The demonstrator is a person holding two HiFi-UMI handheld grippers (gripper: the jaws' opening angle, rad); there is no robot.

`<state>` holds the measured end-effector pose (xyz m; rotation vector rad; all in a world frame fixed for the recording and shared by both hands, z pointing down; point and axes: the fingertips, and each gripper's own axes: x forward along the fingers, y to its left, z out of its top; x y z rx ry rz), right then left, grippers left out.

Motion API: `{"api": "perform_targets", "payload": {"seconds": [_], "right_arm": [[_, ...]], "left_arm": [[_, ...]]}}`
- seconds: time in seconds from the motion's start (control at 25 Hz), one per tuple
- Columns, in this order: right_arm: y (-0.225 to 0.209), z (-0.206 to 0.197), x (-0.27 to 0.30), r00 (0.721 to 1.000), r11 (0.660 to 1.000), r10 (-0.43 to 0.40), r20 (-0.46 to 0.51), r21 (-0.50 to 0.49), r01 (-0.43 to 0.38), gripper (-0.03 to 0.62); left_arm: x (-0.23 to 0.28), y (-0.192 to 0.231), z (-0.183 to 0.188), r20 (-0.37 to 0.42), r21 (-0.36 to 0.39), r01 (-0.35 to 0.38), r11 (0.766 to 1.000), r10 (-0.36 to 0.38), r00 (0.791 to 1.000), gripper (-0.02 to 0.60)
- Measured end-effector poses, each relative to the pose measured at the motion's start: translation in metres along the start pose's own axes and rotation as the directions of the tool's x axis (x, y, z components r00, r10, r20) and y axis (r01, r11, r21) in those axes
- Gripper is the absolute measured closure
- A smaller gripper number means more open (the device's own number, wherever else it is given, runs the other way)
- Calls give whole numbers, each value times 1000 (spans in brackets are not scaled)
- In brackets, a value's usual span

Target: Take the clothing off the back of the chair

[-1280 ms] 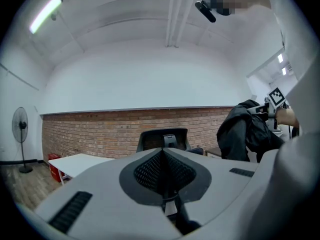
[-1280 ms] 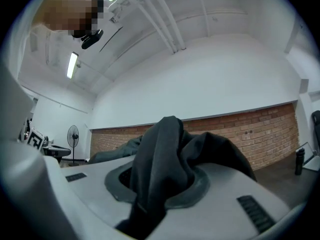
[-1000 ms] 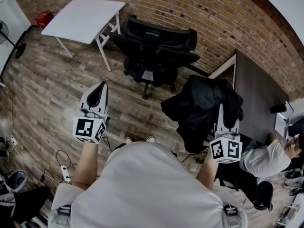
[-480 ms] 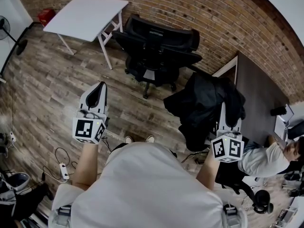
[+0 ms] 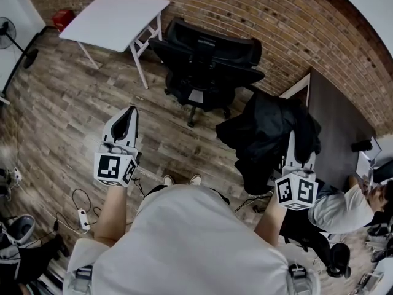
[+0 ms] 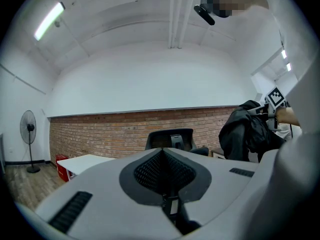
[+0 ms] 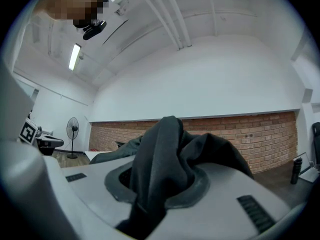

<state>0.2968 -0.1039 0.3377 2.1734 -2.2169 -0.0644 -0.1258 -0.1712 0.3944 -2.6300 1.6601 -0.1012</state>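
Observation:
A black garment [image 5: 264, 134] hangs bunched from my right gripper [image 5: 295, 141], which is shut on it; its fingertips are buried in the cloth. In the right gripper view a thick fold of the garment [image 7: 160, 149] fills the gap between the jaws of the right gripper [image 7: 165, 184]. The black office chair [image 5: 206, 60] stands by the brick wall with its back bare, apart from the garment. My left gripper [image 5: 128, 117] is held out level over the floor, shut with nothing in it. The left gripper view shows the left gripper [image 6: 163, 156], the chair [image 6: 170, 138] and the garment [image 6: 247, 131].
A white table [image 5: 116, 17] stands left of the chair. A dark desk [image 5: 341, 118] lies on the right, with a seated person [image 5: 344, 204] at its near end. Cables and a power strip [image 5: 83, 223] lie on the wooden floor at lower left. A fan [image 6: 27, 129] stands far left.
Only the head view has drifted a little. Both grippers keep their places and the garment still hangs from the right one.

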Motion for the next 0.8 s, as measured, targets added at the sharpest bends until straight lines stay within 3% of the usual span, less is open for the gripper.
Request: {"api": "perform_targets", "payload": {"seconds": [0.8], "right_arm": [[9,3,11,1000,999,1,-18,-43,-2,490]], "left_arm": [[-3,13,-7,-11,-7,-17,1000,17,1000,560]]}}
